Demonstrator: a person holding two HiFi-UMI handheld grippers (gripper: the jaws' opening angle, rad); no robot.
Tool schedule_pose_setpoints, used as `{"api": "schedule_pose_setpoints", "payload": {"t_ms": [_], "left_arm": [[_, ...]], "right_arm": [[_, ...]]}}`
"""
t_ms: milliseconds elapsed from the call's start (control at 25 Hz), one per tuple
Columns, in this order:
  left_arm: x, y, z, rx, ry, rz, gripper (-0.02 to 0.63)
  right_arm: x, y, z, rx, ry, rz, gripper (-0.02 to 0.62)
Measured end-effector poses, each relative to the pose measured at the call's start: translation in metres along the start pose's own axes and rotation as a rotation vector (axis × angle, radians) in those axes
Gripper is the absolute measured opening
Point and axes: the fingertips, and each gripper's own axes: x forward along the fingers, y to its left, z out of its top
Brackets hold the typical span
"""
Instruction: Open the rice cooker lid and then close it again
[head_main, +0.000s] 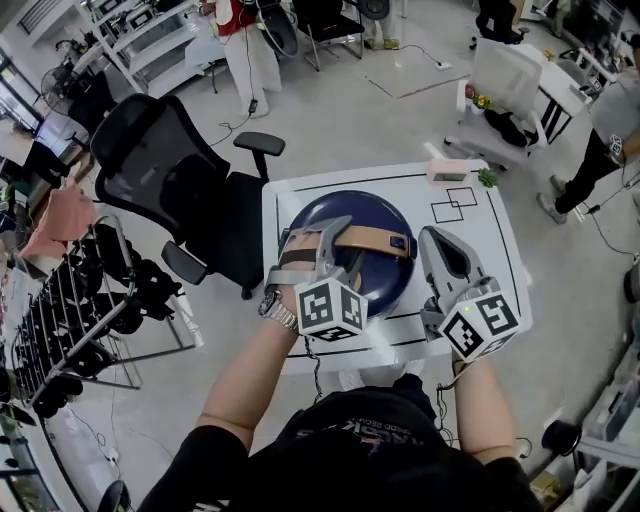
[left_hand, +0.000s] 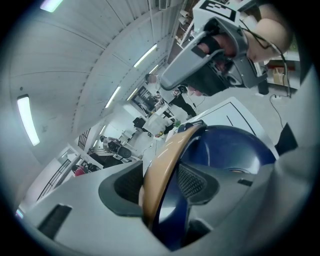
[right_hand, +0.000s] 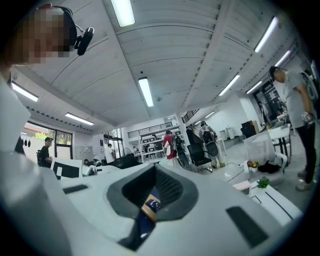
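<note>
Rice cooker lid (head_main: 352, 212) is seen down; handle (head_main: 372, 241) is clamped by left gripper (head_main: 316, 234), right gripper (head_main: 441, 241) is pinched shut on nothing; whether the lid has been opened cannot be told.

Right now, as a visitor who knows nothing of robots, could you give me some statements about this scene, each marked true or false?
1. The left gripper clamps the tan band handle of the round dark blue rice cooker. True.
2. The right gripper holds a cup. False: its jaws are shut on nothing, beside the cooker.
3. The cooker stands on the floor. False: it stands on the white table.
4. A small pink box lies at the table's far edge. True.
</note>
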Motion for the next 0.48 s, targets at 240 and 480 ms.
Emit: {"api": "schedule_pose_setpoints", "payload": {"t_ms": [240, 480], "left_arm": [[-0.004, 0.005, 0.002, -0.029, -0.008, 0.000, 0.206], [-0.016, 0.026, 0.001, -0.138, -0.046, 0.008, 0.202]], "right_arm": [[0.005, 0.004, 0.002, -0.017, 0.007, 0.034, 0.002], [0.005, 0.007, 0.018, -0.034, -0.026, 0.048, 0.002]]}}
